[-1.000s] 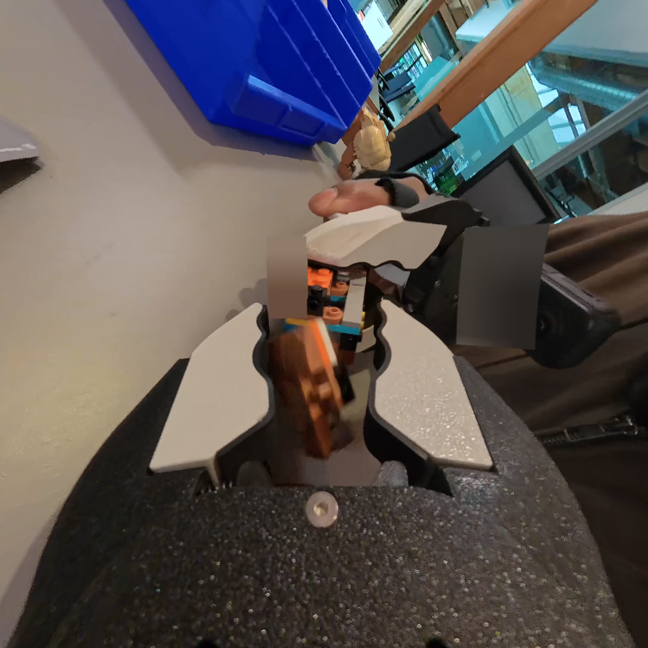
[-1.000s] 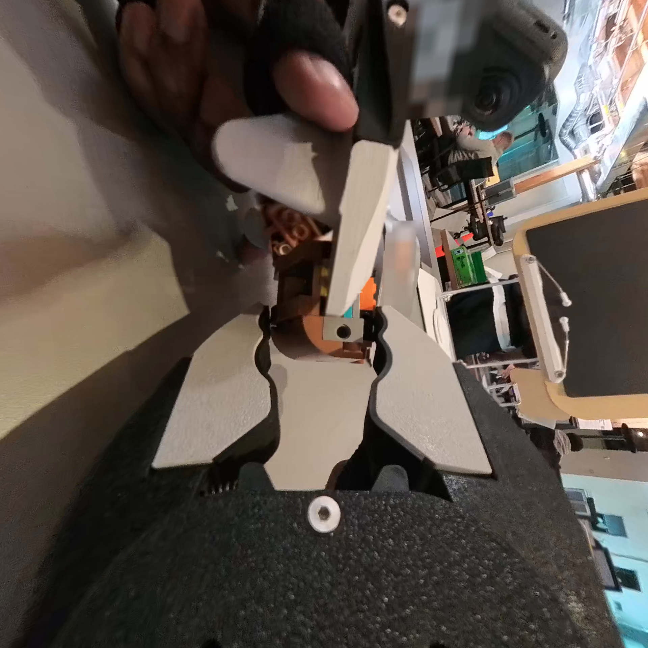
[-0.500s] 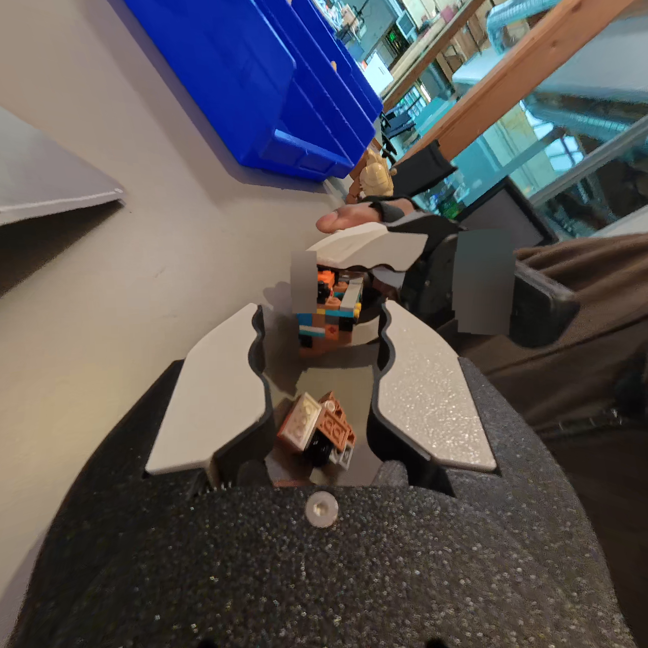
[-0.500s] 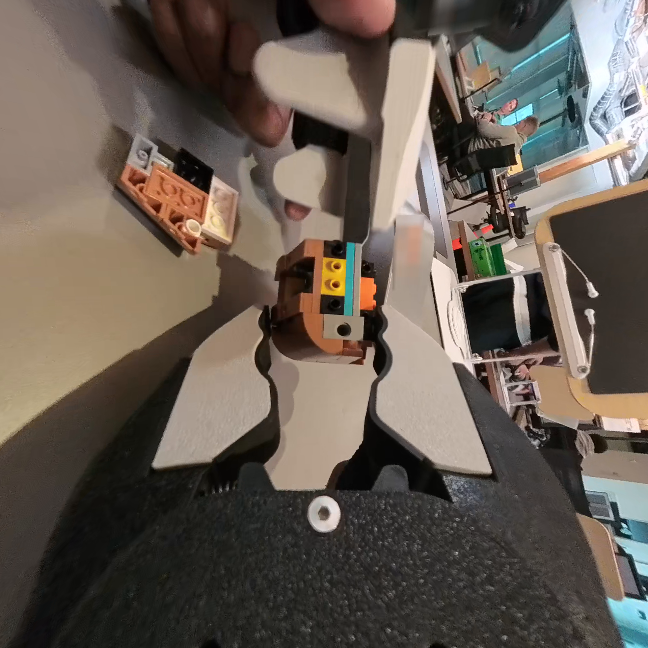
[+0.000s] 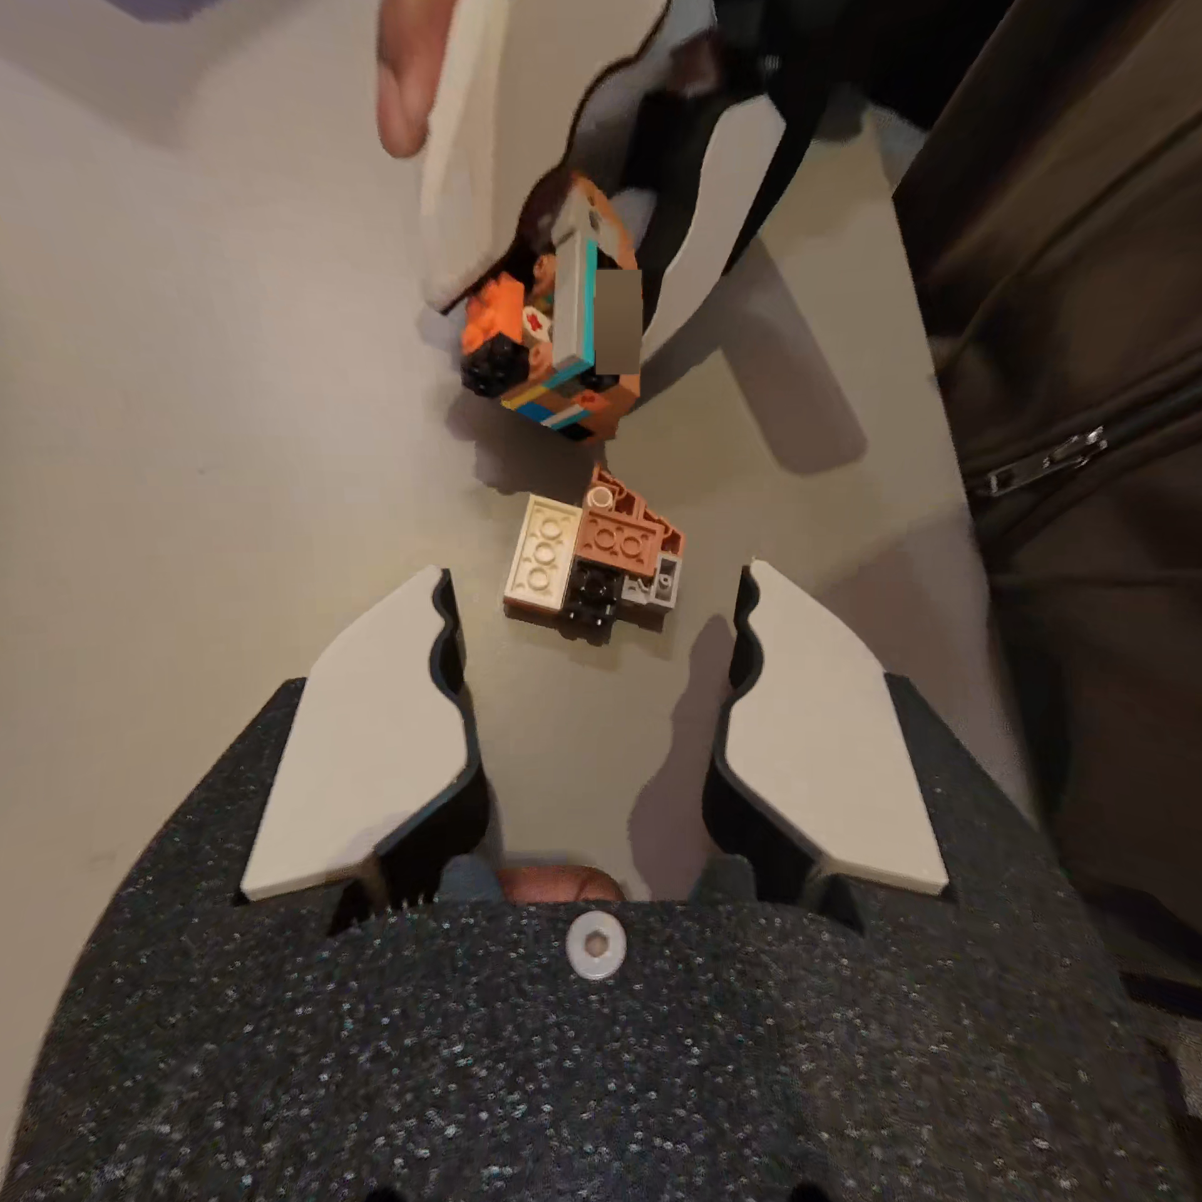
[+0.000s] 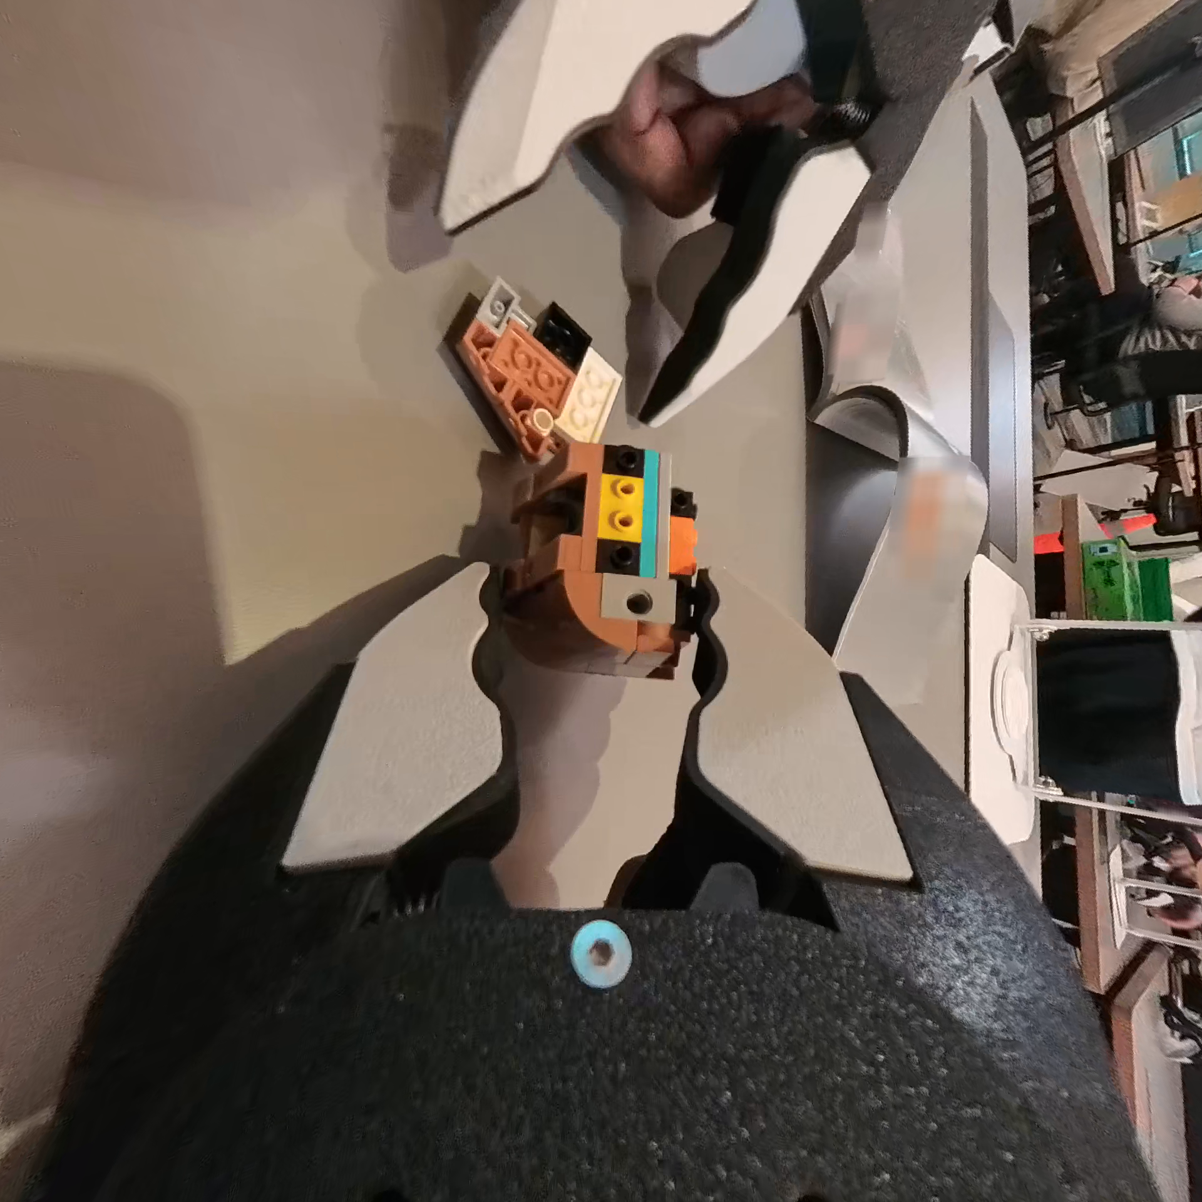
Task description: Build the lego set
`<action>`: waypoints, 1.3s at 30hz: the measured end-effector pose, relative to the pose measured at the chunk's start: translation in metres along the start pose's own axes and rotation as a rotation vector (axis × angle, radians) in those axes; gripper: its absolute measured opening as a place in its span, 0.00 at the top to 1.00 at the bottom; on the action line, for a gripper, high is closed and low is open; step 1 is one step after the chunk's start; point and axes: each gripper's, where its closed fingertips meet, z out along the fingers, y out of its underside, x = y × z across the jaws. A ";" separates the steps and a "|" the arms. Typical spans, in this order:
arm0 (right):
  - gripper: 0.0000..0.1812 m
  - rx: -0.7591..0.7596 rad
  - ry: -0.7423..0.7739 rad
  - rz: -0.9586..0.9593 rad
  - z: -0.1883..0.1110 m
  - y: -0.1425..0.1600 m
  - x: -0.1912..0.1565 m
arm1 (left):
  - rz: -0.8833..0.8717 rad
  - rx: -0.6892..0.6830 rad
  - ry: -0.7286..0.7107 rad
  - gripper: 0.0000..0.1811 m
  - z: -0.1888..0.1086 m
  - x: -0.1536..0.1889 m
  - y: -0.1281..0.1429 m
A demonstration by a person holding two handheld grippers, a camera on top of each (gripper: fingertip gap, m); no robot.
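The lego body (image 6: 608,553) is pinched in the right gripper (image 6: 595,585) above the table. The loose sub-assembly (image 5: 588,559) lies before the left gripper (image 5: 595,585), jaws spread. Judged next: regrasp it squarely for mating.

A grey table (image 5: 195,455) meets a brown zipped jacket (image 5: 1073,390).

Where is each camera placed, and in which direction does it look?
Left wrist view: on the left gripper, looking down at the table; its own open fingers show, with the flat piece lying just ahead and the right gripper beyond.
Right wrist view: on the right gripper, looking along the table; its fingers are shut on the model, and the left gripper is opposite.
Shared: the model, the flat piece, the table and both grippers.
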 end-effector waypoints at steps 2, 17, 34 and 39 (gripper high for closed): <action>0.68 -0.009 0.023 -0.036 0.000 0.000 0.001 | 0.028 -0.038 -0.013 0.55 0.004 0.001 0.004; 0.68 -0.109 0.091 -0.503 -0.006 -0.005 -0.002 | 0.064 -0.057 -0.082 0.70 0.013 -0.006 -0.001; 0.74 -0.265 0.197 -0.752 -0.014 0.017 0.011 | 0.043 -0.014 -0.105 0.70 0.014 -0.003 -0.009; 0.75 -0.275 0.219 -0.553 -0.017 0.025 0.012 | 0.013 -0.003 -0.113 0.70 0.020 -0.003 -0.016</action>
